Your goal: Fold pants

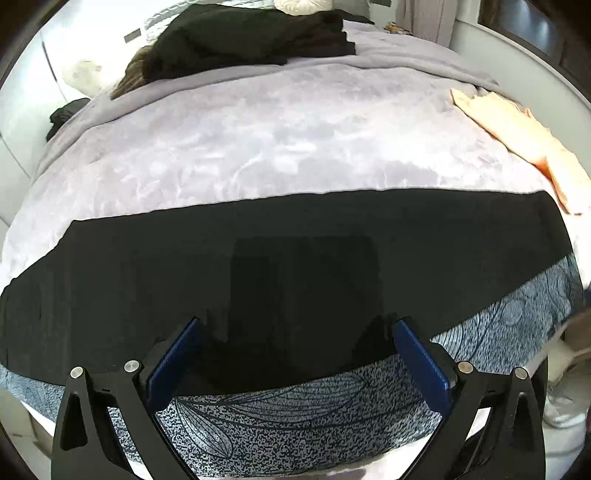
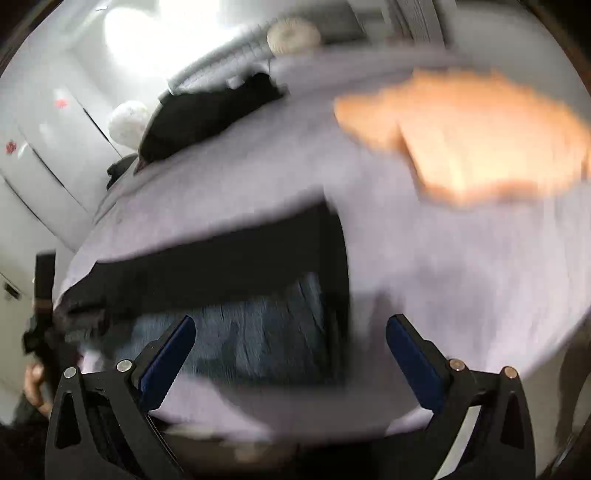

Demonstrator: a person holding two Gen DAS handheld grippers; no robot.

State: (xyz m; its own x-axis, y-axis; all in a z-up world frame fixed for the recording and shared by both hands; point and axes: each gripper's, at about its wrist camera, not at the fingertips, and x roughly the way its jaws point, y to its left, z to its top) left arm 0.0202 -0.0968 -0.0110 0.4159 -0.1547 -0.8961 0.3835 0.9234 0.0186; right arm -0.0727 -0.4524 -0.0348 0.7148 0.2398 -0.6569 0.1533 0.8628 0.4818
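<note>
Both claws stood wide with nothing between their blue pads. My left claw (image 1: 297, 332) hovered over the near edge of the bed (image 1: 258, 140), its jaws spread well apart above the black pants (image 1: 295, 251). Those pants lay flat in a long band across the near side of the lilac bedcover, running almost from the left edge to the right edge. Just nearer to me than the pants, a strip of blue patterned sheet (image 1: 295, 417) showed along the bed's near edge, and the lower hem of the dark cloth lay on it.

My right claw (image 2: 290, 328) was equally wide and empty, held over the bed's near edge close to one end of the pants (image 2: 221, 266). That view was smeared with blur, so I could only say that the end of the black cloth seemed to be turned back, leaving a patch of the blue sheet (image 2: 258, 332) showing inside it. At the left rim of that view I saw a hand (image 2: 35, 387) gripping a dark handle, which may have been my other claw's.

A peach garment (image 1: 517, 136) lay flat near the right edge of the bed, well apart from the pants. Near the far edge, a heap of dark clothes (image 1: 251, 40) rested on the cover, with a pale round cushion (image 1: 303, 5) behind it.
</note>
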